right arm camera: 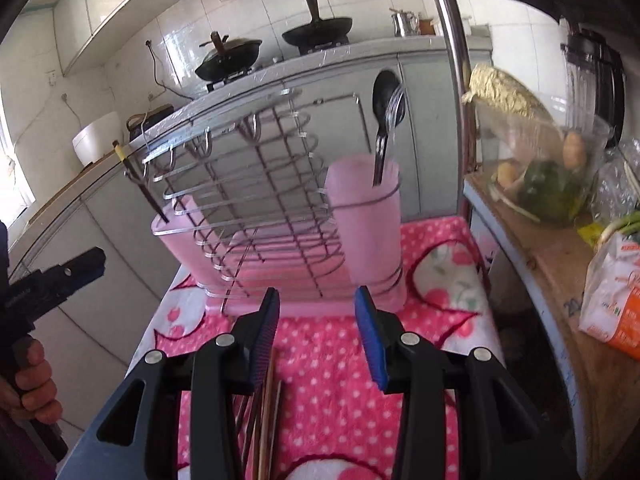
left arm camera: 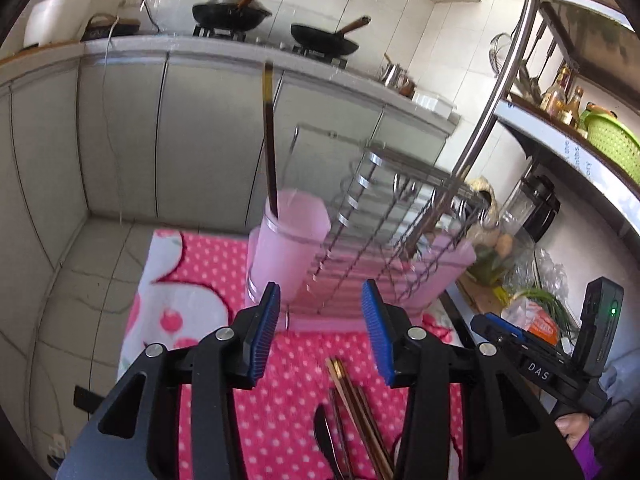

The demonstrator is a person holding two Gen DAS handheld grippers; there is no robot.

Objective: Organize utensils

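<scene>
A wire utensil rack (left arm camera: 384,216) (right arm camera: 248,184) stands on a pink dotted cloth (left arm camera: 280,408) (right arm camera: 328,364), with a pink cup at each end. The left cup (left arm camera: 288,248) (right arm camera: 180,232) holds one dark chopstick (left arm camera: 270,136) (right arm camera: 140,184). The right cup (right arm camera: 368,224) holds a black spoon (right arm camera: 384,96) and a fork. Loose chopsticks (left arm camera: 356,408) (right arm camera: 264,408) and a dark spoon (left arm camera: 326,440) lie on the cloth near me. My left gripper (left arm camera: 320,332) is open and empty above them. My right gripper (right arm camera: 316,336) is open and empty.
Kitchen cabinets with two black woks (left arm camera: 228,12) (right arm camera: 316,32) stand behind. A metal shelf with a blender (left arm camera: 536,204), a jar of food (right arm camera: 536,152) and packets (right arm camera: 616,312) is on the right. The cloth's left edge drops to a tiled floor (left arm camera: 92,264).
</scene>
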